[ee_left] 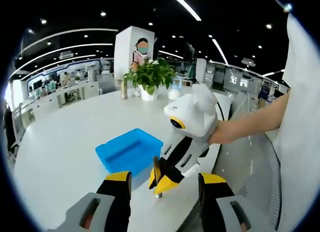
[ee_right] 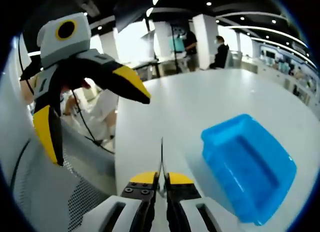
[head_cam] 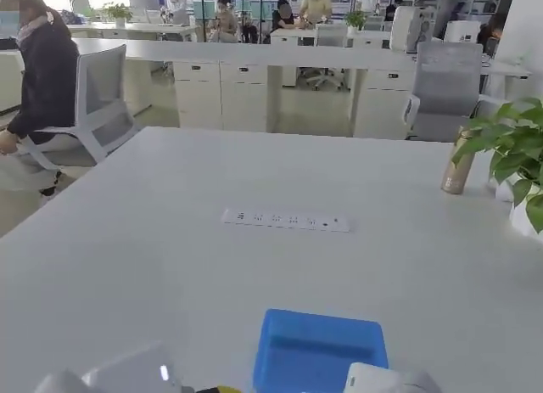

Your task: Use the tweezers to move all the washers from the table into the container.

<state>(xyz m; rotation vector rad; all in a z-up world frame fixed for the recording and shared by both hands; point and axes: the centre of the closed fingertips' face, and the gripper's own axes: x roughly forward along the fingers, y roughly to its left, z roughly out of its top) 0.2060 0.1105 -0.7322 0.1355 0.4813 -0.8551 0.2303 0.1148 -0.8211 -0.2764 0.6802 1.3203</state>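
Open-plan office, people seated at far desks. White table (head_cam: 170,266) broad, power strip (head_cam: 286,220) mid-table. Blue container (head_cam: 321,346) near front edge, interior looks empty. Left gripper (ee_left: 165,179) spread wide, holding nothing. Right gripper (ee_right: 161,178) pinched narrow on tweezers (ee_right: 161,154), tips forward over table. Washers: none made out. Risk: thin tweezers may twist or slip in jaws; flat washer nipped off-centre could flick away.

The head view's bottom edge cuts off the container (head_cam: 318,346); far right of it, the plant (head_cam: 513,151) runs past the edge.
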